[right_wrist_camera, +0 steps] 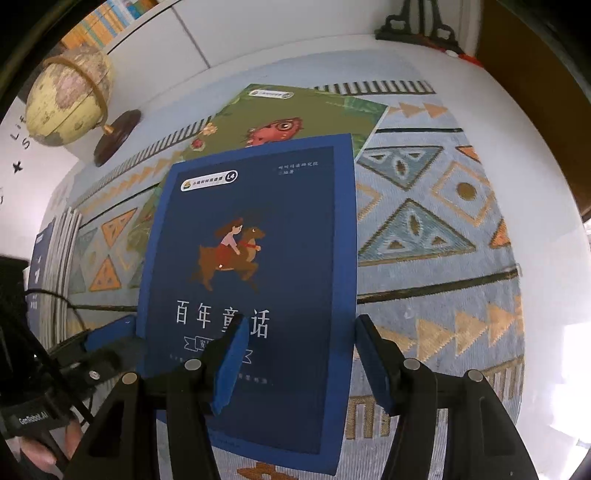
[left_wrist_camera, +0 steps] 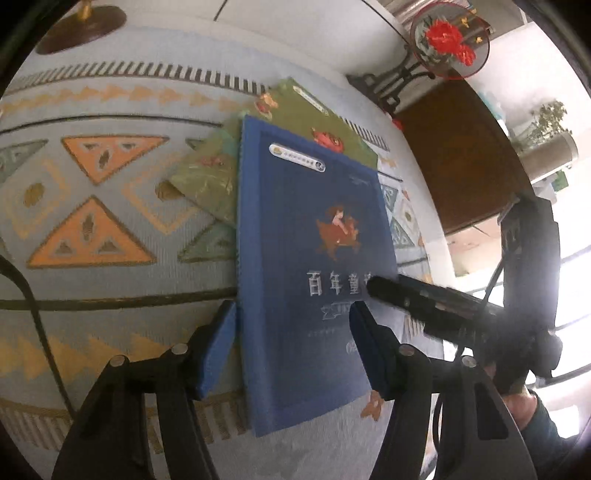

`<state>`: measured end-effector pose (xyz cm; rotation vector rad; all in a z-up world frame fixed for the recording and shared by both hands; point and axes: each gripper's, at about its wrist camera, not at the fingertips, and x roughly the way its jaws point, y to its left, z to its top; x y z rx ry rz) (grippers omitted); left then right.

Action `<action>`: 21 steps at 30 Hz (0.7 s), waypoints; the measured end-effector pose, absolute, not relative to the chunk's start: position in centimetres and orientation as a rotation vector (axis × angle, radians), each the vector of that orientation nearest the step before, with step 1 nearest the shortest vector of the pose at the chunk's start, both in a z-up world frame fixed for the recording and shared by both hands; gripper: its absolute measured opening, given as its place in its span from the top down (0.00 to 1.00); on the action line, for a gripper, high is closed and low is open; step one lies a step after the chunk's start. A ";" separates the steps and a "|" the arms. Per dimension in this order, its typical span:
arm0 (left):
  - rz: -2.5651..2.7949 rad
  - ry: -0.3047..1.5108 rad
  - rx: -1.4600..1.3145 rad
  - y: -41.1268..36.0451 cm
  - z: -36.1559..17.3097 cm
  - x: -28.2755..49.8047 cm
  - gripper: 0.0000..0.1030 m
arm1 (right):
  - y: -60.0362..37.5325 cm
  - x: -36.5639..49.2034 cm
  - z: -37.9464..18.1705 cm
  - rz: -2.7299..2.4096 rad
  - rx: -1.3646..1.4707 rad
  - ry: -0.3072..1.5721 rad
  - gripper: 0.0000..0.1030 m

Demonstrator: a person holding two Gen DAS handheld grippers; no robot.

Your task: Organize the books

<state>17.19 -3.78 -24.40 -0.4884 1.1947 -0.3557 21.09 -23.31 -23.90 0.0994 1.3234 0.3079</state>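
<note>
Blue book [right_wrist_camera: 255, 258] lies face up on the patterned cloth [right_wrist_camera: 436, 236], overlapping the near part of the green book [right_wrist_camera: 303, 110], which sits at its 12 o'clock and is skewed to it; title text reads upright in the right wrist view, so top edge points away from the right gripper, long axis running 12 to 6 o'clock.

Right gripper [right_wrist_camera: 295, 354] jaws spread apart, gripping nothing; left pad over the cover near the title, right pad just off the book's 3 o'clock edge; contact with the cover cannot be told.

Left gripper [left_wrist_camera: 291, 347] also spread, nothing held; its fingers straddle the book's near end in the left wrist view, one pad outside the 9 o'clock edge, the other over the cover.

Judged step: squaring the blue book onto the green one to form a stack, not yet done, since edges are not parallel. Next move likely calls for closing on or nudging the blue book's side edges and rotating it to match the green book, or the reverse.

Outward: more books [right_wrist_camera: 55, 266] at 9 o'clock; globe [right_wrist_camera: 70, 96] at 10 o'clock; black stand [right_wrist_camera: 417, 22] at 1 o'clock.
</note>
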 end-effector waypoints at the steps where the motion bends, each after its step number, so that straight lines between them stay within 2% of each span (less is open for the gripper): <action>1: -0.344 1.195 -0.490 -3.9 -24.3 17.2 0.43 | -23.0 21.3 -24.0 0.306 0.098 1.324 0.42; 3: -0.356 1.179 -0.539 -3.5 -23.7 17.0 0.43 | -22.7 21.1 -24.0 0.306 0.100 1.325 0.39; 8: -0.552 1.051 -0.864 -0.8 -21.3 16.4 0.43 | -23.8 21.3 -24.2 0.351 0.211 1.321 0.32; 10: -0.560 1.066 -0.961 -0.9 -22.6 16.9 0.43 | -25.2 21.4 -24.4 0.390 0.335 1.314 0.25; 12: -0.494 1.114 -0.997 -1.3 -24.8 17.2 0.43 | -26.9 21.6 -24.9 0.410 0.489 1.305 0.24; 15: -0.384 1.169 -0.929 -2.6 -26.2 17.6 0.57 | -28.2 21.8 -25.4 0.437 0.620 1.313 0.24; 16: -0.337 1.186 -0.906 -2.9 -26.3 17.8 0.68 | -28.5 21.8 -25.5 0.443 0.641 1.315 0.24; 17: -0.287 1.199 -0.885 -2.9 -26.4 18.0 0.84 | -28.5 21.7 -25.6 0.446 0.646 1.319 0.24; 19: -0.195 1.236 -0.888 -2.4 -26.3 18.2 0.86 | -28.1 21.7 -25.4 0.445 0.644 1.324 0.24; 21: -0.174 1.272 -1.010 -2.0 -26.7 18.2 0.87 | -28.3 21.3 -25.3 0.455 0.651 1.328 0.24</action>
